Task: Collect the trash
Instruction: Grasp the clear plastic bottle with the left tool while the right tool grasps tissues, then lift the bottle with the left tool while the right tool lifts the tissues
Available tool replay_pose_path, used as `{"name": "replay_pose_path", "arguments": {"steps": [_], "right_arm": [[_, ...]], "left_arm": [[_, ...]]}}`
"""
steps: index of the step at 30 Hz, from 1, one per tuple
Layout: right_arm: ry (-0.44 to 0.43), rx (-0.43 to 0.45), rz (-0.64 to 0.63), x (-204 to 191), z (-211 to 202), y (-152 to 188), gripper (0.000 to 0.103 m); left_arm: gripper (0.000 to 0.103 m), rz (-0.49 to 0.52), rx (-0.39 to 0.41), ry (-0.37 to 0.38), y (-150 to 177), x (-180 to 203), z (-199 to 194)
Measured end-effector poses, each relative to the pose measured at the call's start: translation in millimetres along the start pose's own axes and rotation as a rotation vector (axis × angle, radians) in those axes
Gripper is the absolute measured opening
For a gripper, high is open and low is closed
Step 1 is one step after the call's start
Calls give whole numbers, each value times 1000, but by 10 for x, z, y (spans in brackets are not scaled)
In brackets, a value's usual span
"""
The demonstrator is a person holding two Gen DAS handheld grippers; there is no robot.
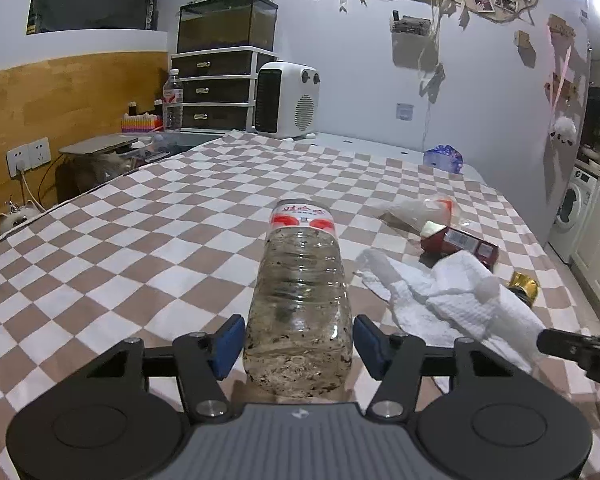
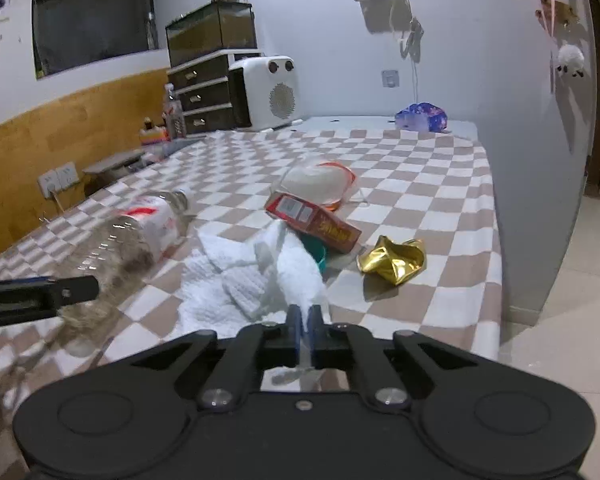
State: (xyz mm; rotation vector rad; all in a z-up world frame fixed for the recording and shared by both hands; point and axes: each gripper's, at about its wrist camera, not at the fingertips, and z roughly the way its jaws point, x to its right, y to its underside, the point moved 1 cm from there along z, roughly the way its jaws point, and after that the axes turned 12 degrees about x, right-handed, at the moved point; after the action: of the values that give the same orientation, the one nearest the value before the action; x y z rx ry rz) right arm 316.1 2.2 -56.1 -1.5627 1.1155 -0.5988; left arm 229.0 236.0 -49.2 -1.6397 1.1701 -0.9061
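A clear plastic bottle [image 1: 300,292] with a red and white label lies between the blue pads of my left gripper [image 1: 298,344], which is shut on its base; the bottle also shows in the right wrist view [image 2: 132,240]. My right gripper [image 2: 306,320] is shut on white tissue paper [image 2: 260,276], which lies crumpled on the checkered cloth [image 1: 140,240] and also shows in the left wrist view [image 1: 452,296]. A red box [image 2: 312,224], a crumpled gold wrapper [image 2: 394,260] and a clear plastic bag [image 2: 320,180] lie beyond the tissue.
A teal object [image 2: 318,254] peeks from under the tissue. A blue bag [image 2: 422,116] sits at the table's far end. A white heater [image 2: 266,92], drawers [image 2: 204,96] and an upright bottle [image 1: 172,100] stand at the back left. The table's right edge drops to the floor [image 2: 560,280].
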Motion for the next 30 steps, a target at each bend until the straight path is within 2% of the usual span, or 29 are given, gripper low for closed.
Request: {"name": "replay_pose_path", "arguments": {"steps": [5,13,22,25,30], "right_arm": [[-58,15,49,11,-425,44,1],[-165,53,76,-66,-1324,140,1],[-244,203,81,-49,-2413,-87,1],[-243,217,77,-43,-2418,-145,1],[-167,115,40,-31,-1861,-3,1]], "left_arm": [[60,4,2,10,119,54,-301],[60,-26,19,18,304,126,-839],[60,-35,73,74,369,316,-1340],[60,-32,72,85,391,357,-1385],[60,-22,56,95,443,352,-1385]]}}
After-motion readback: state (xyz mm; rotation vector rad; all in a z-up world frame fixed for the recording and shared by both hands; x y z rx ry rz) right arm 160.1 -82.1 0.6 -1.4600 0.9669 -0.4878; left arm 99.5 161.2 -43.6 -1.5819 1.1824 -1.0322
